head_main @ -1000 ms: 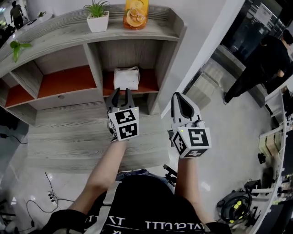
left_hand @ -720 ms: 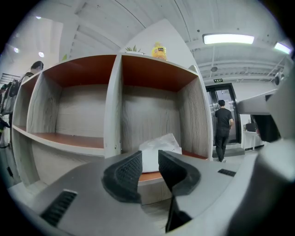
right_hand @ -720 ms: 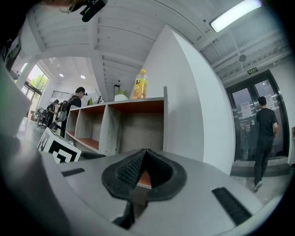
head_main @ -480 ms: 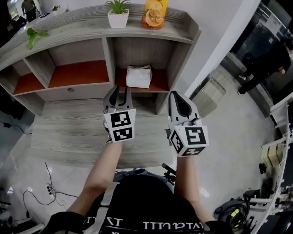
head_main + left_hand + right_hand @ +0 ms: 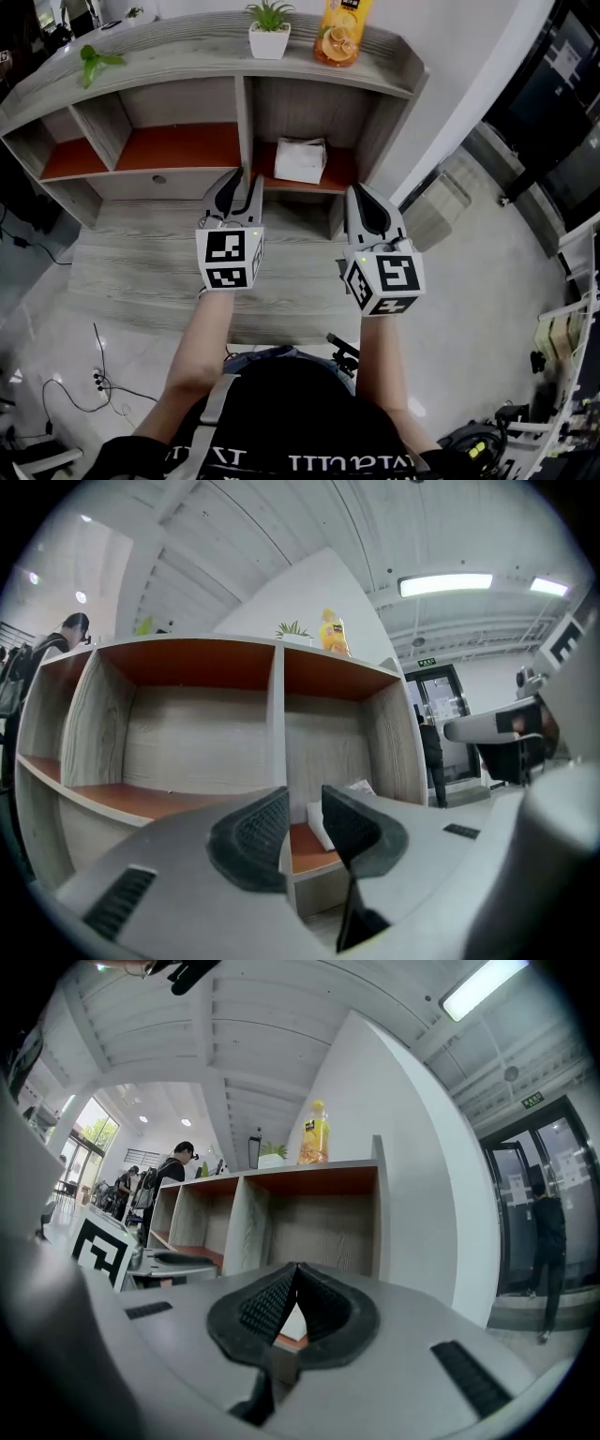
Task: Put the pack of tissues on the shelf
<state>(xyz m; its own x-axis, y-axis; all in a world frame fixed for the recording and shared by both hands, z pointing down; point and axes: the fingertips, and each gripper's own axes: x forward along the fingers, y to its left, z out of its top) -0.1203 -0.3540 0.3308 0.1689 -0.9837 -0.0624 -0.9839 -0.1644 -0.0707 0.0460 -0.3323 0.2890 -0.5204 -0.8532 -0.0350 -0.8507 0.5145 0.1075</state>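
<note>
A white pack of tissues lies on the orange floor of the right-hand compartment of the grey wooden shelf. My left gripper hovers over the wooden ledge below and left of that compartment. Its jaws stand slightly apart with nothing between them. In the left gripper view the pack shows through that gap, well beyond the left gripper. My right gripper hangs in front of the shelf's right post, tips together and empty. In its own view the right gripper points at the same compartment.
A potted plant and an orange juice bottle stand on the shelf's top board. A wide wooden ledge runs below the compartments. A white wall flanks the shelf at the right. Cables lie on the floor.
The head view has swung left, so the shelf sits further right in frame. My left gripper has drawn down and left, away from the tissue pack, which stays on the shelf.
</note>
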